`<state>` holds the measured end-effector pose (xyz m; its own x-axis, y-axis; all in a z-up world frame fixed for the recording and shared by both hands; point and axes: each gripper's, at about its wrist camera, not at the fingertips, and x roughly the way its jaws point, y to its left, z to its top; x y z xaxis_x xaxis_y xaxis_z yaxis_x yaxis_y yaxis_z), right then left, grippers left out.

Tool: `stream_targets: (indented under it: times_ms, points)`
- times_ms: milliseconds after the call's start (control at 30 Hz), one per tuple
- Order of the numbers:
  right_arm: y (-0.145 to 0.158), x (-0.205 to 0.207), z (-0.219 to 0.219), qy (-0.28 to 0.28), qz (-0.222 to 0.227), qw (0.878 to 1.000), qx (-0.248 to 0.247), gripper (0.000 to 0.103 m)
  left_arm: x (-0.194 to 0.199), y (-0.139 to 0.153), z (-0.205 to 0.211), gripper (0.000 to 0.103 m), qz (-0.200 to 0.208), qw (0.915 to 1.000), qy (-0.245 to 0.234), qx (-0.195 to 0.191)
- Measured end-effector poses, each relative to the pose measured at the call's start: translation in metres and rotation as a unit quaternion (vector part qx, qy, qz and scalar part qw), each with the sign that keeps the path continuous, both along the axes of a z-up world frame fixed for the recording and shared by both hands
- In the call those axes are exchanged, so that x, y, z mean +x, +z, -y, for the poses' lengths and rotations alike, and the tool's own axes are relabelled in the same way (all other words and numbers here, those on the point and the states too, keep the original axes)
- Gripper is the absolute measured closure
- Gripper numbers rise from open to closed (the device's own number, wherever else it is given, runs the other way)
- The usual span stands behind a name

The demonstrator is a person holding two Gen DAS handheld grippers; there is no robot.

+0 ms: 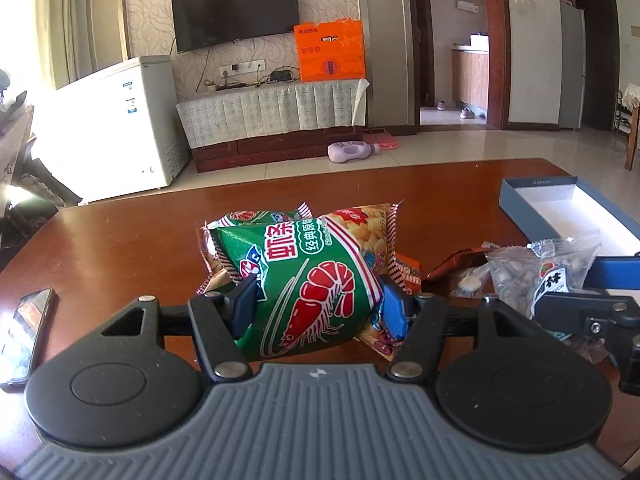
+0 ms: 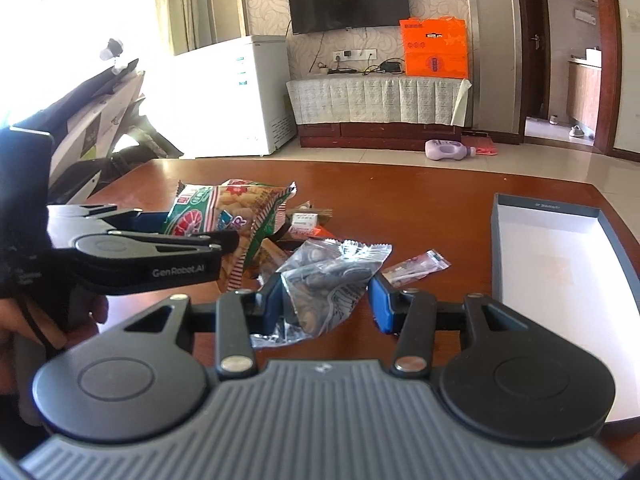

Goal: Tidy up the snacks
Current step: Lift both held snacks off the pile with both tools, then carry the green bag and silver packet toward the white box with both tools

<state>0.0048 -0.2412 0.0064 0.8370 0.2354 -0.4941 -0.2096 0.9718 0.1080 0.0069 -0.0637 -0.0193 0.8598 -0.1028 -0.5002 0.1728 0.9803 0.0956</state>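
Left gripper fingers pinch the green shrimp-chip bag, half open around it, bag lifted off the counter. Right gripper fingers clamp the clear seed packet, narrower gap. Both are mid-carry. More snacks lie loose between them. Open box sits right, apparently empty. Likely next: swing both over the box and release inside.

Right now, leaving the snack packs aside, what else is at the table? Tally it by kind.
grippers: 2 (left gripper, right gripper)
open box: 1
phone: 1
total: 4
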Motion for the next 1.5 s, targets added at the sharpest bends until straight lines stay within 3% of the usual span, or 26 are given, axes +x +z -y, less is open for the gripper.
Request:
stream_targets:
  times_ms: [1500]
  points:
    - [0.011, -0.032, 0.067, -0.073, 0.015, 0.997, 0.013, 0.055, -0.004, -0.008, 0.095, 0.035, 0.020, 0.9960, -0.087, -0.005]
